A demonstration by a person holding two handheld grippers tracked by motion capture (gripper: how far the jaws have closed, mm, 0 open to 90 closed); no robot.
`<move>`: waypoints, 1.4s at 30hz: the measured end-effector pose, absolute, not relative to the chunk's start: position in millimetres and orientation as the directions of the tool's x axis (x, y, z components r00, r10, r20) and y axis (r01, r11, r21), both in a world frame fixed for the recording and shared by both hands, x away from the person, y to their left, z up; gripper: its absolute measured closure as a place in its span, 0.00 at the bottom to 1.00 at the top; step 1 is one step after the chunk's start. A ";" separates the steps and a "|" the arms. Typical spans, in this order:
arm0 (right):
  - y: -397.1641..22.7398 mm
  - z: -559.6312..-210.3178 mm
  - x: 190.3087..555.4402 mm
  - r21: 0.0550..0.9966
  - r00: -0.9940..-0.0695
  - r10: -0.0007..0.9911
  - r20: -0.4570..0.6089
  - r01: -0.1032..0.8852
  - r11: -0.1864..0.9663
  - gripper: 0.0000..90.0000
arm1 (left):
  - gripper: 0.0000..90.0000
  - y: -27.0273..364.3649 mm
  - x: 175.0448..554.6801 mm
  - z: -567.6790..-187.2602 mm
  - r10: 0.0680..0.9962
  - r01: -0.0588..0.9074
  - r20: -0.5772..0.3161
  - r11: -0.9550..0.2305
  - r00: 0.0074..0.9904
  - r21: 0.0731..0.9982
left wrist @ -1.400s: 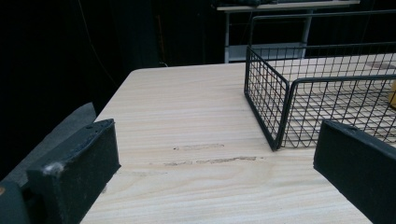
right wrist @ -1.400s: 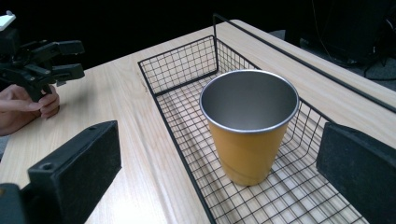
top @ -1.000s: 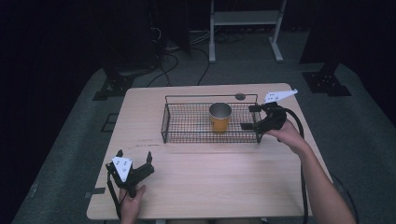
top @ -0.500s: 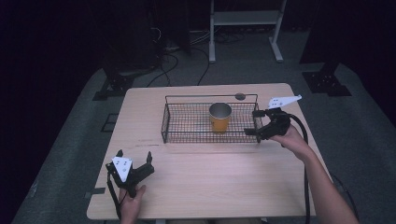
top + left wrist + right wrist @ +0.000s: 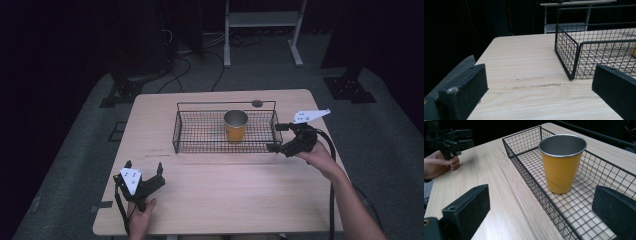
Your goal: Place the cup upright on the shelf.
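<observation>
Table: a pale wooden table (image 5: 225, 180) sat under dim light, with a dark floor all around it.
Basket: a black wire basket (image 5: 200, 135) stood on the far half of the table, its long side facing the person; in the left gripper view (image 5: 574, 50) the frame cut off its right part.
Cup: an orange cup (image 5: 235, 126) with a metal rim stood upright inside the basket, right of centre; in the right gripper view (image 5: 561, 162) it looked empty, as far as the dark interior could be made out.
Left gripper: the left gripper (image 5: 144, 169) was held at the near left of the table, well apart from the basket, jaws wide apart with nothing between them; the left gripper view showed bare wood between the two black jaws.
Right gripper: the right gripper (image 5: 276, 137) was at the basket's right end, jaws spread wide and empty, pointing toward the cup; whether a jaw touched the wire was hard to tell from above.
Small object: a little dark round thing (image 5: 257, 103) lay just behind the basket, too small to identify.
Background: a pale shelf frame (image 5: 262, 20) and cables (image 5: 185, 55) on the floor were half lost in the dark.
</observation>
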State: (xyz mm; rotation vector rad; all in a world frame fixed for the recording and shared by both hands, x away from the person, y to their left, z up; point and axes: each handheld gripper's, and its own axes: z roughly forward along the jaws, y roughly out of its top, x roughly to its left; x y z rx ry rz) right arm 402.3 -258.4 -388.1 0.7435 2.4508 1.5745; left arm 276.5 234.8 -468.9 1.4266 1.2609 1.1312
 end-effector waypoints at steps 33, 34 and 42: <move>-264.6 -411.0 365.0 0.886 -0.880 0.452 0.146 0.319 0.335 0.05 | 0.00 234.3 276.3 -469.0 0.995 0.179 0.075 -0.086 0.063 0.980; -264.8 -411.6 364.3 0.887 -0.880 0.450 0.148 0.320 0.334 0.05 | 0.00 234.2 276.4 -469.0 0.995 0.179 0.076 -0.086 0.063 0.980; -266.6 -415.4 356.4 0.889 -0.879 0.452 0.152 0.321 0.325 0.05 | 0.00 234.0 276.4 -469.1 0.995 0.178 0.078 -0.088 0.064 0.980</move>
